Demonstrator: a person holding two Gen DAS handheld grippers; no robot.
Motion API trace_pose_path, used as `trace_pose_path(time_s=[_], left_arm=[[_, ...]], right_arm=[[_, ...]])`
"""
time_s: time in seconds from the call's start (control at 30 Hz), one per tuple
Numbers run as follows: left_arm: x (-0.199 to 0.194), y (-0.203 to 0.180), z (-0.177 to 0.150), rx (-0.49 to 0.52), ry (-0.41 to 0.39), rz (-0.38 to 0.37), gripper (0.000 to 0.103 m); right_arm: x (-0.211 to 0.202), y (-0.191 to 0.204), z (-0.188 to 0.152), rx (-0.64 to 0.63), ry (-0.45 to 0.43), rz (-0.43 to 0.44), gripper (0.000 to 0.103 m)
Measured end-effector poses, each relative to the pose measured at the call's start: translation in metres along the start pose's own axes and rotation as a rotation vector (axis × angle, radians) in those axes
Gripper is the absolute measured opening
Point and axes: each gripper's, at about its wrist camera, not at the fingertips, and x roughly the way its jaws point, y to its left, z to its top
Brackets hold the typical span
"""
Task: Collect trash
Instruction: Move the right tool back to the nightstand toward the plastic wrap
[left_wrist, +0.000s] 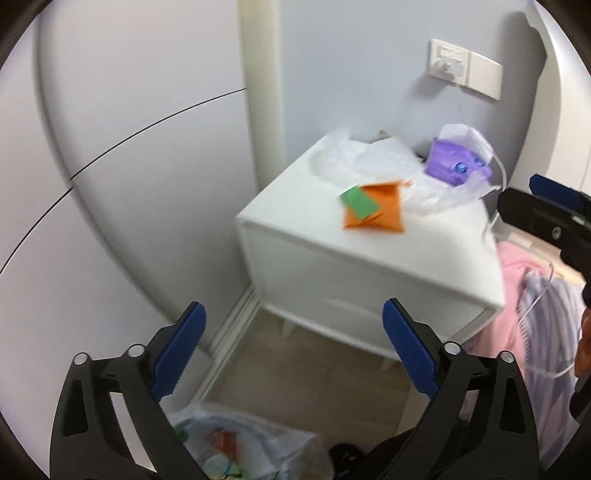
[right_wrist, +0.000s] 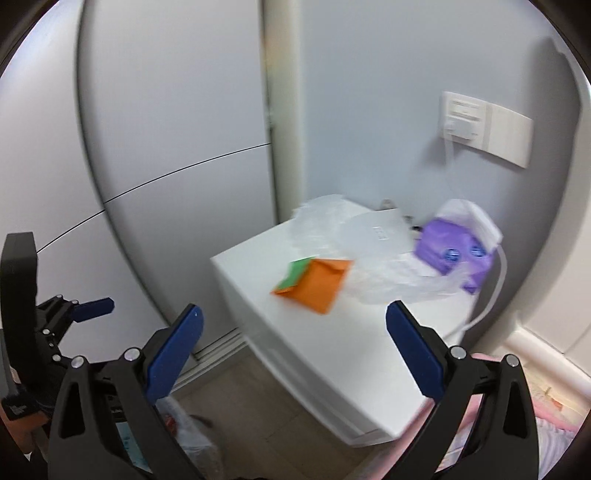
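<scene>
Both the left gripper and right gripper hover wide open and empty, orange paper and clear wrappers uncollected on the nightstand, a seemingly part-filled trash bag below.

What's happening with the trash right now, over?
Left gripper open, empty. Right gripper open, empty. Orange paper and clear plastic wrap on white nightstand. Trash bag on floor below. Nothing blocking.

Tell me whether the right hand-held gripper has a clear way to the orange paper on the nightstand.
Probably yes. The right hand-held gripper is open and empty, and the orange paper lies uncovered near the front of the white nightstand, with clear plastic only beside it.
</scene>
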Motion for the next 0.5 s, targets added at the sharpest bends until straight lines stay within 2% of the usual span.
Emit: trace_pose_path(time_s=[0.27,0.5], left_arm=[[0.022,-0.052,0.033,0.104,-0.012,-0.041,0.097],[0.05,-0.079,0.058,0.137,-0.006,-0.061,0.097]], right_arm=[[0.016,-0.065,0.013,0.082,0.033,-0.089,0.097],[0.048,-0.106,0.02,0.206,0.098,-0.1,0.097]])
